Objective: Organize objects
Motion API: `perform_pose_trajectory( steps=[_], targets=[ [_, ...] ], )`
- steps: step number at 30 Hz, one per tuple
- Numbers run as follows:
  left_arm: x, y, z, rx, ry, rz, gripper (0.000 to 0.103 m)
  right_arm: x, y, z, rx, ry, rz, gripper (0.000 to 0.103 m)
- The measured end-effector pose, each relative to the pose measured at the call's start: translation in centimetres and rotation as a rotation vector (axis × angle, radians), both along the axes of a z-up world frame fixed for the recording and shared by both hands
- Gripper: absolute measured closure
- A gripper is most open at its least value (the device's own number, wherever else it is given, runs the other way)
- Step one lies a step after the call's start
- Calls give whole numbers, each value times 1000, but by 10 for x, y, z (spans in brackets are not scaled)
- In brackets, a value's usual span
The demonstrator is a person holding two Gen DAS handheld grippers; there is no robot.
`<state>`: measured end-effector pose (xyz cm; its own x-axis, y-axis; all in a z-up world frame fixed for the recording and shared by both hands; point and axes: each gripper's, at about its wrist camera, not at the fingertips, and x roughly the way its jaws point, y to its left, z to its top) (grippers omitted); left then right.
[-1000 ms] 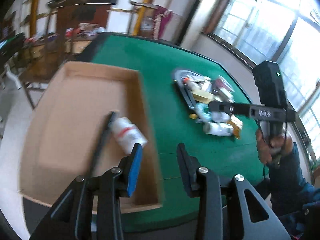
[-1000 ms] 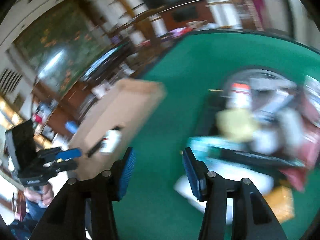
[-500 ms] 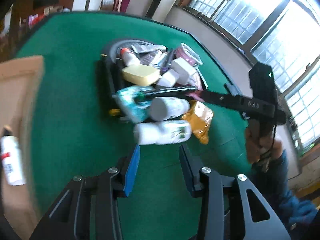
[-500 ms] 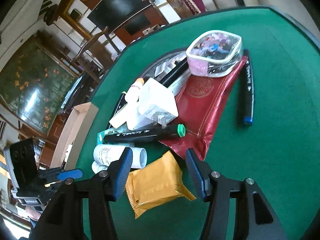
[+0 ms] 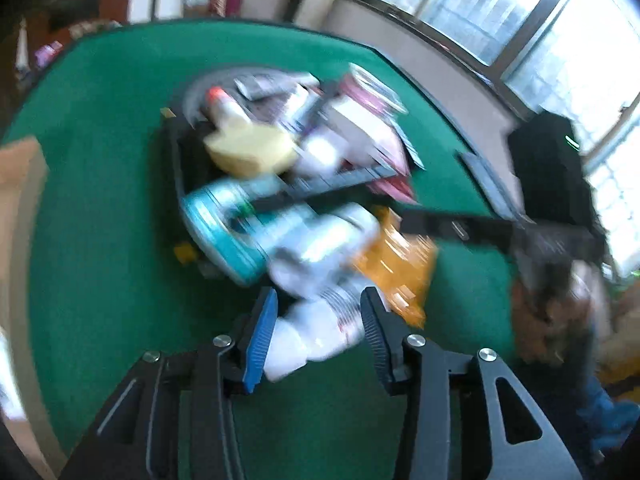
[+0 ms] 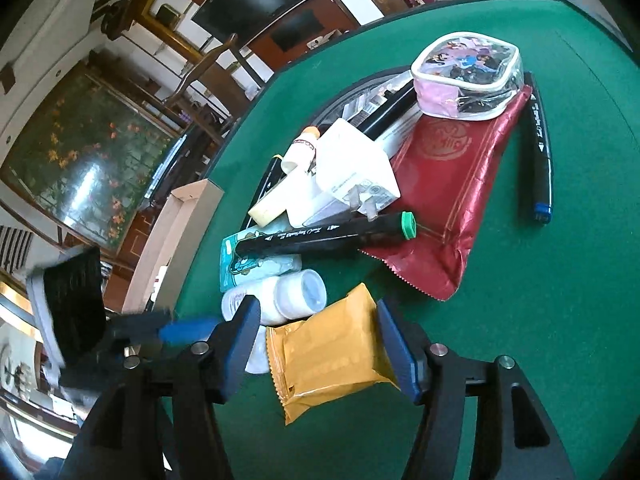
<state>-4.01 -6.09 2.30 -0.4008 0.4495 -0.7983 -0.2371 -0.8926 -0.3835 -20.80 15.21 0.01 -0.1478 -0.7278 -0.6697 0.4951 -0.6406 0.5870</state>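
A round green felt table (image 6: 520, 320) carries a heap of clutter, with a cardboard box (image 6: 176, 232) at its far left edge. In the heap, a dark red foil pouch (image 6: 448, 184) lies under a black green-capped marker (image 6: 320, 234). The right gripper (image 6: 316, 340), its jaws just widened, straddles a yellow snack packet (image 6: 332, 352) without pressing it. The left gripper (image 5: 316, 336), also just opened wider, brackets a white plastic bottle (image 5: 316, 332); blur hides any contact.

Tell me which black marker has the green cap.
The black marker lying across the pile's near side, resting partly on the red foil pouch; its cap is green. The other marker, alone on the felt beyond the pouch, has a blue end.
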Motion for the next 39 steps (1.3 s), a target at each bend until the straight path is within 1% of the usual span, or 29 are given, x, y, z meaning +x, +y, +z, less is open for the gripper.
perform_pose_trajectory(
  steps=[1, 3, 5, 7, 10, 11, 13, 16, 17, 18, 19, 20, 21, 23, 25, 26, 27, 28, 29, 31, 33, 34, 37, 39],
  targets=[
    [8, 2, -3, 1, -23, -24, 57, 0, -1, 0, 1, -1, 2, 37],
    [25, 8, -9, -24, -51, -62, 57, 2, -1, 2, -2, 5, 7, 37],
    [38, 12, -8, -49, -41, -89, 57, 3, -2, 3, -2, 12, 7, 37],
    [42, 16, -3, -87, -6, -93, 57, 4, -3, 3, 1, 19, 2, 37],
    [36, 22, 2, -136, 22, -89, 55, 2, 0, 1, 6, 17, -11, 37],
    [32, 24, 3, -140, 26, -89, 55, 1, 1, 1, 5, 14, -12, 37],
    [23, 29, 3, -154, 23, -102, 55, 1, 2, 1, 7, 15, -15, 37],
    [13, 43, -8, -209, 5, -122, 54, 1, 3, 1, 9, 16, -12, 37],
    [11, 45, -12, -229, 7, -118, 55, 1, 3, 1, 13, 16, -12, 37],
    [13, 48, -11, -244, 37, -115, 55, 1, 3, 0, 16, 13, -20, 37],
    [14, 50, -12, -263, 42, -114, 57, 1, 3, -1, 18, 11, -22, 37],
    [17, 51, -11, -290, 58, -105, 67, 1, 2, -1, 19, 8, -18, 37],
    [21, 50, -11, -309, 68, -92, 69, 2, 1, -1, 21, 8, -10, 37],
    [26, 38, -10, -273, 62, -60, 69, 8, -3, -2, 22, -13, 15, 34],
    [34, 23, -10, -265, 60, -19, 69, 20, -12, -2, -23, -74, 115, 32],
    [38, 13, -10, -272, 60, 11, 69, 27, -17, -1, -30, -84, 167, 30],
    [42, 1, -9, -274, 60, 53, 69, 39, -26, 2, -15, -71, 239, 28],
    [44, -6, -9, -273, 60, 75, 69, 47, -31, 5, 1, -45, 277, 28],
    [46, -14, -8, -272, 61, 98, 69, 53, -33, 9, 1, -13, 293, 28],
    [47, -31, -11, -259, 57, 132, 69, 56, -35, 11, 20, 34, 286, 28],
    [50, -36, -11, -243, 63, 135, 69, 59, -39, 11, 108, 122, 266, 27],
    [49, -37, -11, -240, 66, 133, 69, 61, -41, 10, 124, 140, 281, 26],
    [53, -37, -10, -250, 78, 127, 69, 68, -47, 13, 115, 164, 293, 26],
    [51, -36, -11, -265, 84, 135, 69, 78, -52, 18, 143, 197, 287, 25]
  ],
)
